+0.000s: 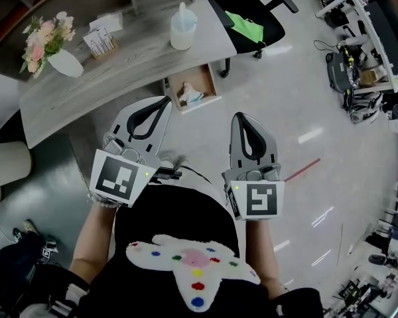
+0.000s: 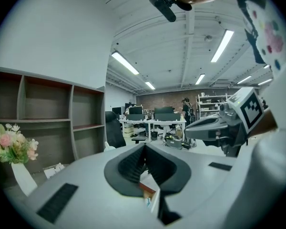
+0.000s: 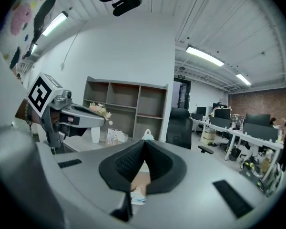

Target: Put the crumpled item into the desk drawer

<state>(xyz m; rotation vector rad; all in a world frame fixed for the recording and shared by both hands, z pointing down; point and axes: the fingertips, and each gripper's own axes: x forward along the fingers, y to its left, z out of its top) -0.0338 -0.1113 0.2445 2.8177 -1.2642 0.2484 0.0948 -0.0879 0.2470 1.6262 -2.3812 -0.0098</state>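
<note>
The left hand-held gripper [image 1: 163,103] and the right hand-held gripper [image 1: 241,117] hung side by side over the floor [image 1: 298,111], each with its jaws pressed together on nothing. The crumpled item [image 1: 190,95] — pale, perhaps paper — lay inside the open drawer [image 1: 201,77] under the tabletop [image 1: 139,53].

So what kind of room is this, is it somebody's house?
Probably not a house; it looks like a big open office. There are rows of desks with monitors, a black office chair, and a long curved desk like a reception counter.
</note>
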